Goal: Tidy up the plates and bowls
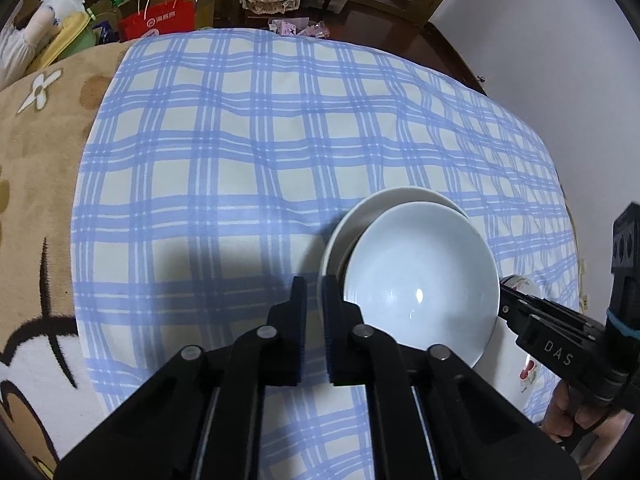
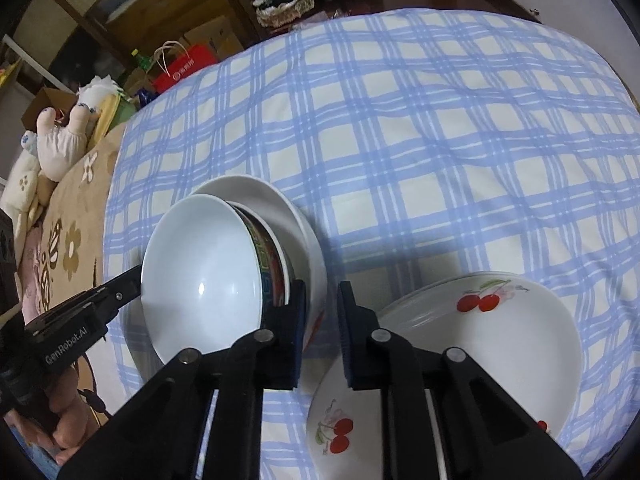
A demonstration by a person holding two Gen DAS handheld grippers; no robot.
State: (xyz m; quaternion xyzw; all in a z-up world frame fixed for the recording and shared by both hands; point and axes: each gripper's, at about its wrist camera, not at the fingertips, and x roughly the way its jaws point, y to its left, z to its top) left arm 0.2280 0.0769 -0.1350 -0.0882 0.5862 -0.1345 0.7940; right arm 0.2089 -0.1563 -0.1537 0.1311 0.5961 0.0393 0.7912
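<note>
Bowls (image 2: 208,272) hide patterned bowl (image 2: 272,276); left tool (image 1: 314,292) and right tool (image 2: 322,296) both spread.

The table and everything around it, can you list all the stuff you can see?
Bowls: three nested, tilted; pale blue inside a patterned one inside a white one, left of the cherry plates.
Cherry plates: a stack, white with red cherries, count unclear, near right.
Tablecloth: one, blue-and-cream check, under the dishes.
Blanket: one, tan with flowers, left.
Paper bag: one, red, on the far floor.
Stuffed toy: one, cream, far left.
Left gripper: black, slightly open, at the bowls' left rim.
Right gripper: black, slightly open, between bowls and plates.
</note>
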